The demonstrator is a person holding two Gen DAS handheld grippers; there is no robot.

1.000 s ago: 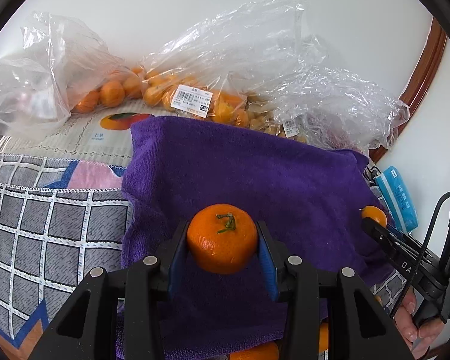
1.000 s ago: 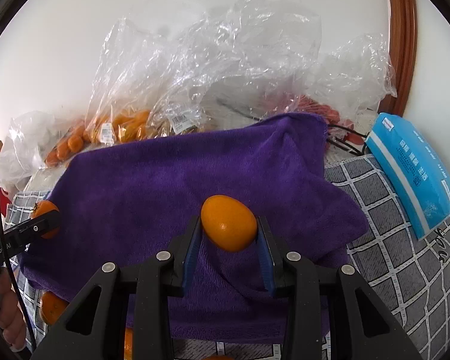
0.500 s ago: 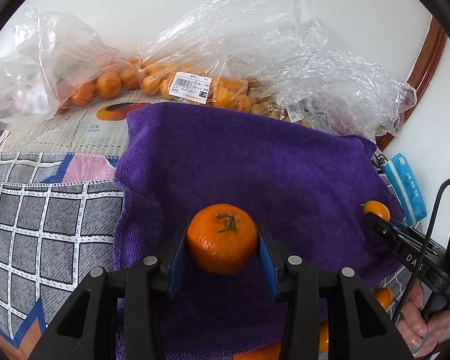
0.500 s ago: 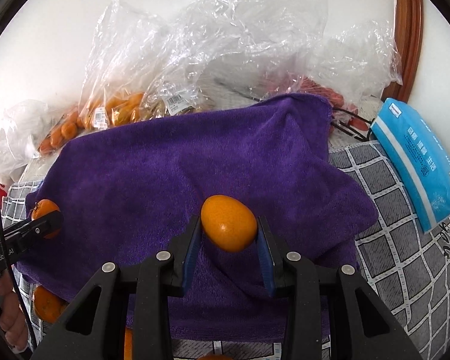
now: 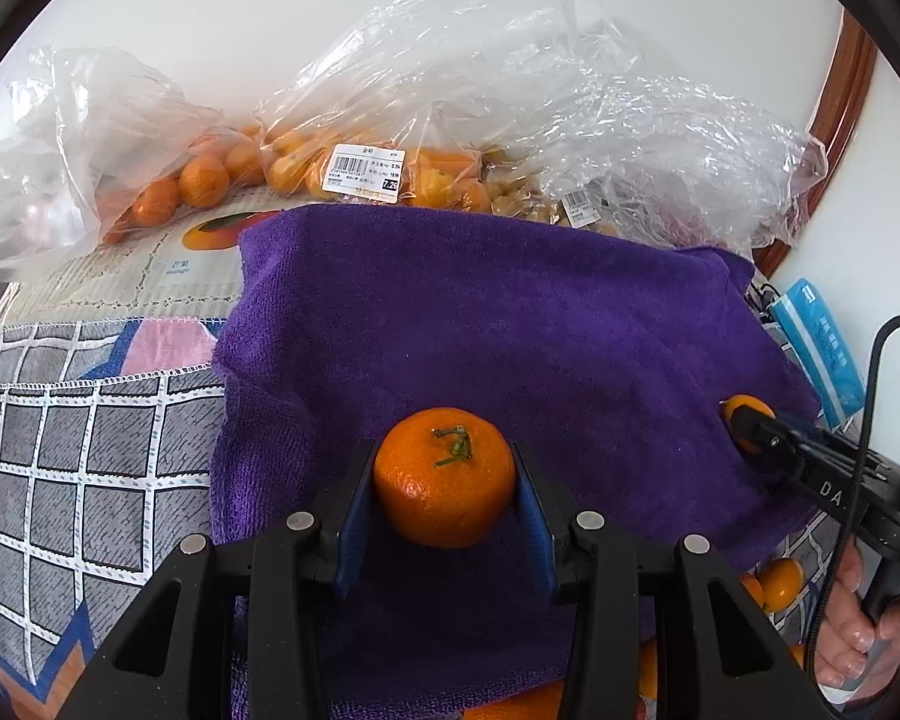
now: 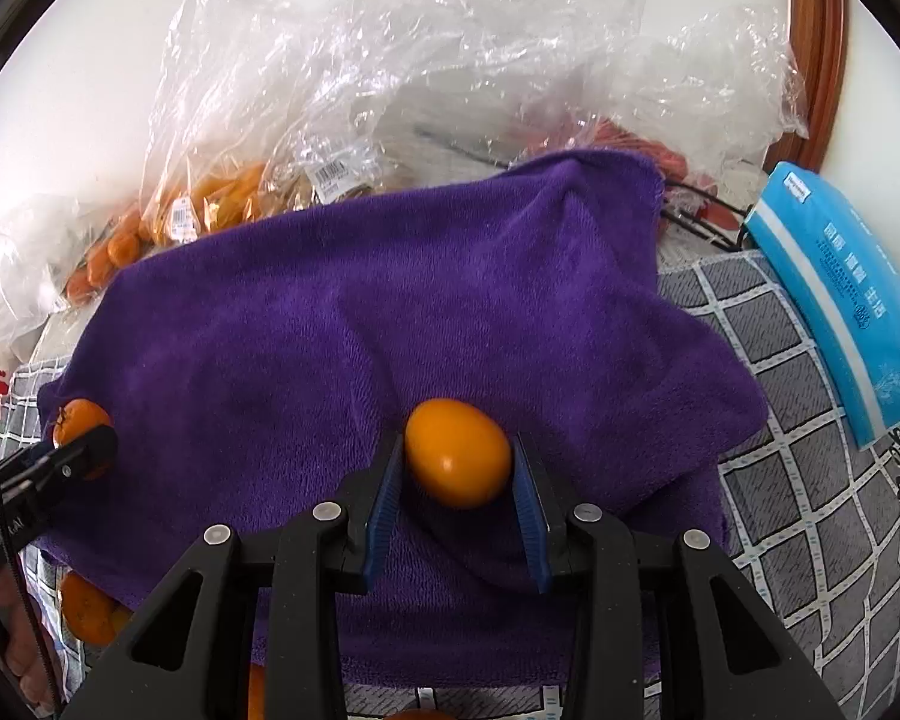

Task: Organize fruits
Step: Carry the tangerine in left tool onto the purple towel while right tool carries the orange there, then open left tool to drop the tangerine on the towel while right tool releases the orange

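Observation:
My left gripper point(image 5: 444, 480) is shut on a round mandarin point(image 5: 444, 477) with a green stem, held over the purple towel point(image 5: 480, 312). My right gripper point(image 6: 457, 462) is shut on a smooth oval orange fruit point(image 6: 457, 461), also above the purple towel point(image 6: 342, 324). In the left wrist view the right gripper point(image 5: 744, 429) shows at the right edge with its fruit point(image 5: 745, 407) at the tip. In the right wrist view the left gripper point(image 6: 81, 441) appears at the left edge with its mandarin point(image 6: 78, 417).
Clear plastic bags of oranges point(image 5: 210, 180) and other fruit point(image 6: 228, 192) lie along the wall behind the towel. A blue tissue pack point(image 6: 840, 300) rests at the right. Loose oranges point(image 5: 780, 585) sit below the towel's near edge point(image 6: 90, 606). Checked cloth point(image 5: 60, 468) covers the surface.
Both grippers have tipped slightly, so the towel and bags sit a little differently in view. Each still holds its fruit.

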